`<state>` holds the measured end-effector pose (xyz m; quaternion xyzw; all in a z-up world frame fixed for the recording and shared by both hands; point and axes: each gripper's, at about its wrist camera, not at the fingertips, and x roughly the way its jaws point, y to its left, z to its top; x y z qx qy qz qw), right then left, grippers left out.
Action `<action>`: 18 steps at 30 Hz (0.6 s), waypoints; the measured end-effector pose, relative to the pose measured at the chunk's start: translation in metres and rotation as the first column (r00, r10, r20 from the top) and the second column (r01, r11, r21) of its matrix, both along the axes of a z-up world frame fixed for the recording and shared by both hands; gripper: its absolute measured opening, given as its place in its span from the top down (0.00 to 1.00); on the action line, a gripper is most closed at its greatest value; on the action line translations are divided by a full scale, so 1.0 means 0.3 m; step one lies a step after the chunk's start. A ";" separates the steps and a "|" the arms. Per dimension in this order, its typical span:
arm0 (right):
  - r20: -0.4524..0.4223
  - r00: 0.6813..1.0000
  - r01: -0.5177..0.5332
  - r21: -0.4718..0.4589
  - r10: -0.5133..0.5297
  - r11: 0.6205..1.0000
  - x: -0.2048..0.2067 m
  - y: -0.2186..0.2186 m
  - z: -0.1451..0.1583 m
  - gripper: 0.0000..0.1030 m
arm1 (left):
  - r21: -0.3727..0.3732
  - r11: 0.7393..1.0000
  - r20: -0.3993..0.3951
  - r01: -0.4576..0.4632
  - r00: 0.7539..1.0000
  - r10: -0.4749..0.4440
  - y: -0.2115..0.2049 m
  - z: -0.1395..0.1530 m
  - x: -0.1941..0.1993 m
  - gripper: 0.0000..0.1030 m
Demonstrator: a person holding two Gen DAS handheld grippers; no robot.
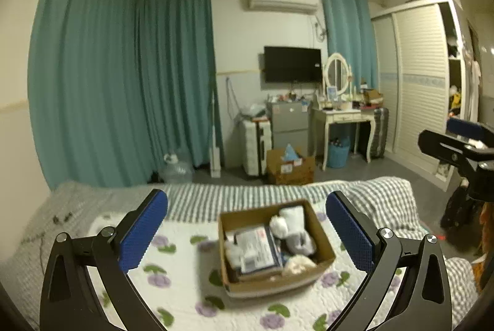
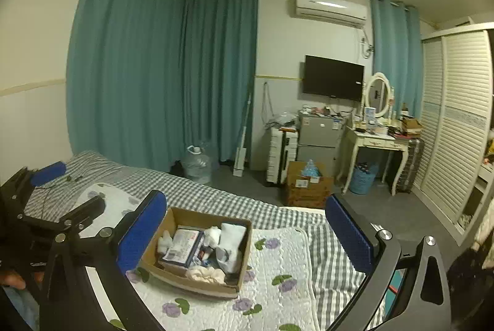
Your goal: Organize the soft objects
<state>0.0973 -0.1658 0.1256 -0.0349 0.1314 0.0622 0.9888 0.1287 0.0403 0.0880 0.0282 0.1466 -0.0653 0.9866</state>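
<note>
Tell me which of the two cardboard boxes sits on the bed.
The open cardboard box holding white cloths and a packet sits on the floral quilt. The other box stands on the floor by the dressing table.

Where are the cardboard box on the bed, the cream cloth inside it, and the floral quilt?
cardboard box (image 2: 151, 261): right wrist view, left outer wall.
cream cloth (image 2: 205, 273): right wrist view, middle of bundle.
floral quilt (image 1: 182, 275): left wrist view, bare patch left of box.
</note>
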 end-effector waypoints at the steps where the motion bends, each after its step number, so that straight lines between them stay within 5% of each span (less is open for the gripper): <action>1: 0.005 1.000 0.002 0.008 -0.002 1.000 -0.006 -0.003 -0.026 0.00 | -0.016 1.000 -0.008 -0.016 1.000 0.016 0.009 -0.020 0.009 0.00; 8: 0.019 1.000 -0.013 0.106 0.011 0.994 0.071 -0.038 -0.277 0.00 | -0.035 0.995 -0.025 -0.089 0.996 0.088 0.030 -0.220 0.084 0.00; 18: -0.102 0.995 0.001 0.066 0.006 0.998 0.230 0.003 -0.530 0.00 | 0.016 0.993 -0.072 -0.119 0.990 0.120 0.042 -0.381 0.123 0.00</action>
